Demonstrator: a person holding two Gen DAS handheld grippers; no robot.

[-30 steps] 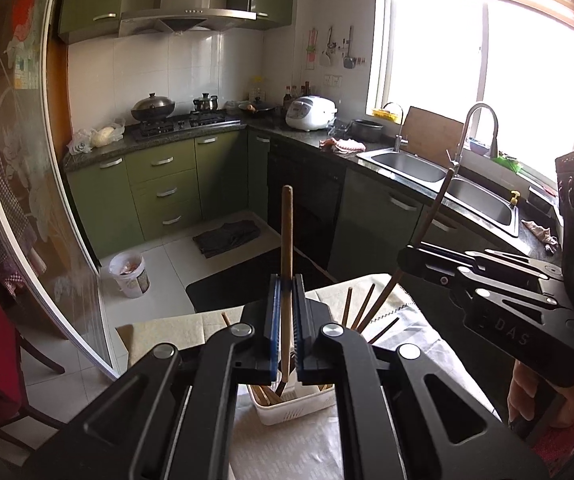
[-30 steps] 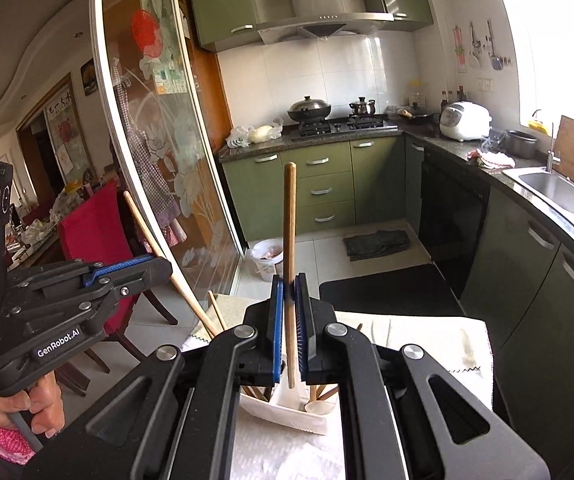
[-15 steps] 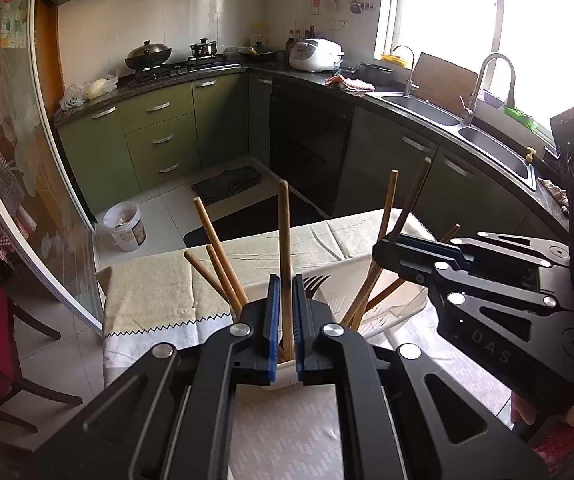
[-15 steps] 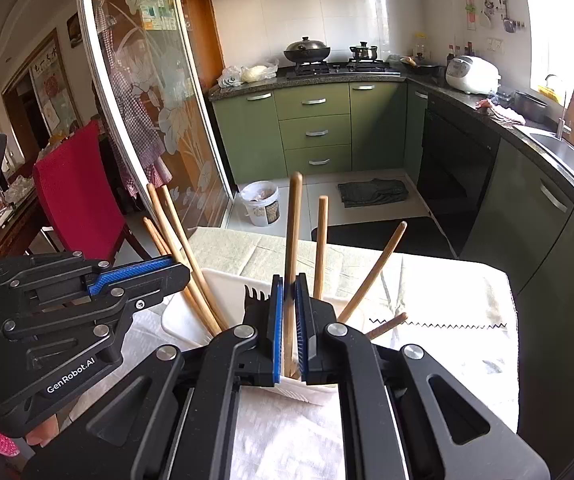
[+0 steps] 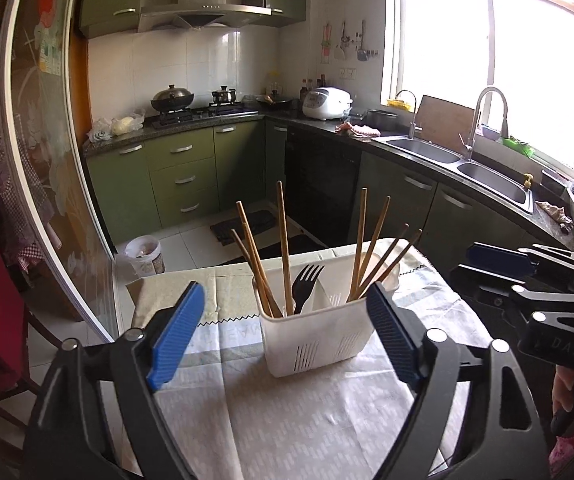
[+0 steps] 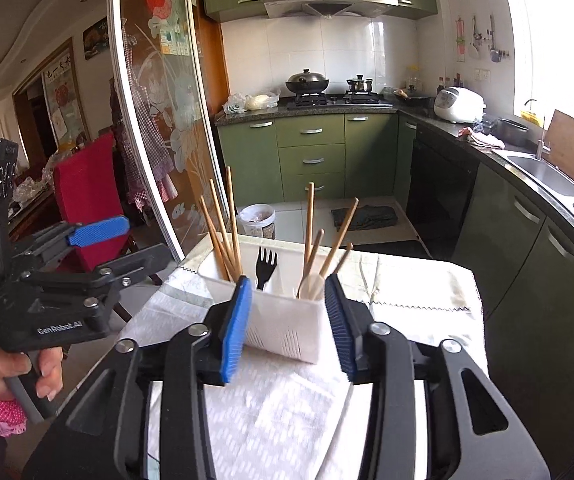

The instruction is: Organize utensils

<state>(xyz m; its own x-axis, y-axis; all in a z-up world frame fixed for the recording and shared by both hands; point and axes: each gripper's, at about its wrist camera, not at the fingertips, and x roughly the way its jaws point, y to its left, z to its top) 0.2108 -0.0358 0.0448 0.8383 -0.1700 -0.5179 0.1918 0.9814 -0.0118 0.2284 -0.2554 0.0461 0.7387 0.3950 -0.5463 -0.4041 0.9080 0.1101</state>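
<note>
A white plastic utensil holder (image 5: 319, 340) stands on the cloth-covered table; it also shows in the right wrist view (image 6: 287, 328). Several wooden chopsticks (image 5: 285, 248) and a black plastic fork (image 5: 305, 284) stand upright in it, with more chopsticks (image 6: 309, 228), the fork (image 6: 265, 266) and a pale spoon (image 6: 311, 286) in the right wrist view. My left gripper (image 5: 285, 334) is open and empty, just in front of the holder. My right gripper (image 6: 289, 324) is open and empty, its pads either side of the holder's near end.
The table wears a pale patterned cloth (image 5: 287, 412). A red chair (image 6: 87, 184) stands to the left. Green kitchen cabinets (image 5: 183, 176), a stove, a sink (image 5: 491, 176) and a small bin (image 5: 145, 254) lie beyond the table.
Both grippers were shut on a chopstick each and lowered them into the holder. Now both have opened, let go and pulled back a little; the chopsticks stand in the holder.
</note>
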